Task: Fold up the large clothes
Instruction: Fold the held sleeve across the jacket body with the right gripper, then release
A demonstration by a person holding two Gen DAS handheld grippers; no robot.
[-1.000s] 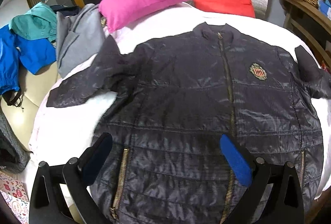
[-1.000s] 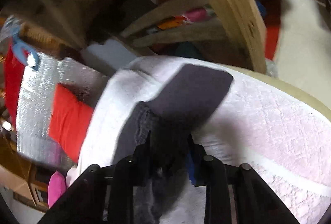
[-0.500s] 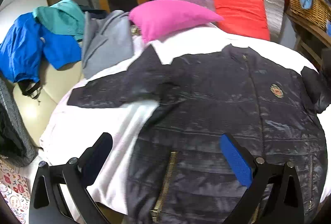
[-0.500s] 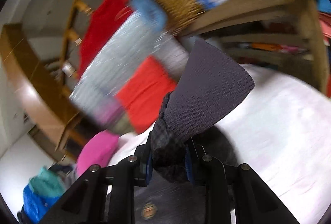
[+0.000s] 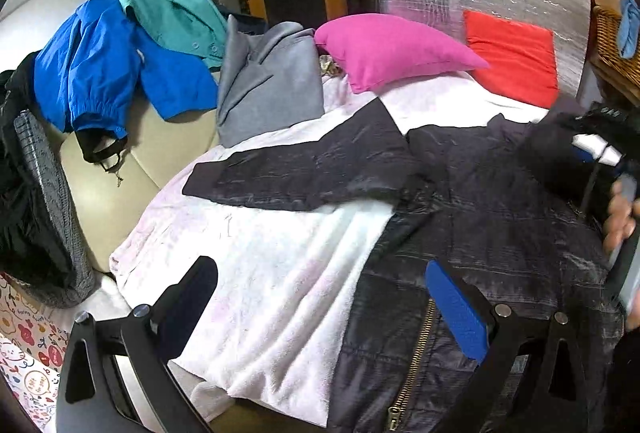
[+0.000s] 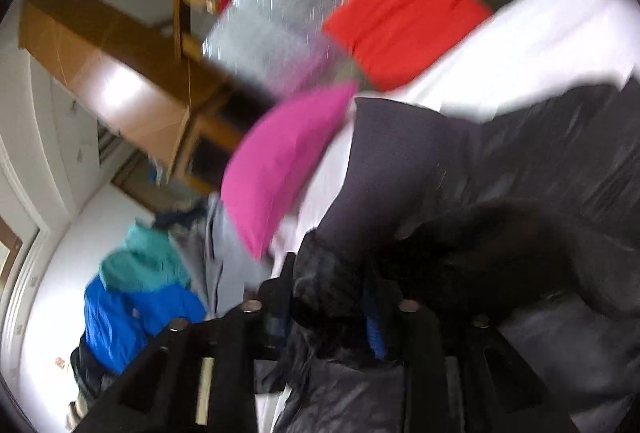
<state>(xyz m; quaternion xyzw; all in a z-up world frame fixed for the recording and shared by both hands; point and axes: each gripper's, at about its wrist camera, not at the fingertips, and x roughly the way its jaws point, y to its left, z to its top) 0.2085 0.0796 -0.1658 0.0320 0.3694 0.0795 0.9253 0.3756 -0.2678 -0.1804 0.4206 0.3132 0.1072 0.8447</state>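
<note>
Now our right gripper [image 6: 328, 317] has just been opening, with the sleeve of the big dark puffy jacket [image 5: 500, 225] between its jaws. Our wide, empty left gripper [image 5: 320, 297] is nearer the other sleeve [image 5: 296, 173], stretching far-left over the white blanket [image 5: 260, 293].

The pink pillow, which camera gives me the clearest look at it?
The left wrist view. There the pink pillow is sharp and whole, lying at the head of the bed beside the red cushion. The right wrist view shows the pillow too, but tilted and smeared by motion blur, its lower tip partly behind dark fabric.
</note>
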